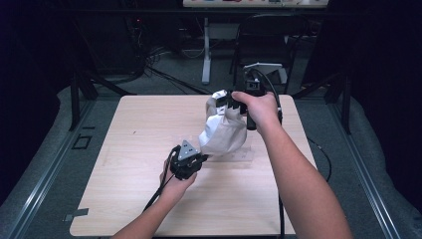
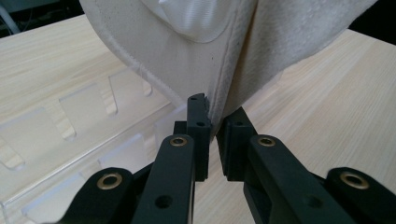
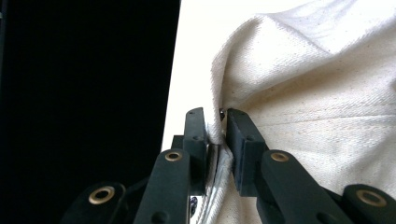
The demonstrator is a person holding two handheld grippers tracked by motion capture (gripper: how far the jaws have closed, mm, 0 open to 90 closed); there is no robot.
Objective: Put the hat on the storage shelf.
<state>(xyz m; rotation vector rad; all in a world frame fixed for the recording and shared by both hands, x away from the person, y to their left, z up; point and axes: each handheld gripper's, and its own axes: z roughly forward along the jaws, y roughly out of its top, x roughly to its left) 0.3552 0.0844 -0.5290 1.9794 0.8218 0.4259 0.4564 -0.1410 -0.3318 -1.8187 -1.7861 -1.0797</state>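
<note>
One cloth bag (image 1: 222, 130), one clear plastic tray (image 2: 60, 140) under it, one table (image 1: 129, 149), two grippers (image 1: 203, 157) (image 1: 230, 103) (each with two black jaws), one chair (image 1: 263, 30) behind.

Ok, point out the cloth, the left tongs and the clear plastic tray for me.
cloth (image 1: 224, 132), high view, middle of the bunched fabric
left tongs (image 2: 213, 135), left gripper view, between the tips, shut on the cloth's edge
tray (image 2: 70, 135), left gripper view, its slotted top
</note>
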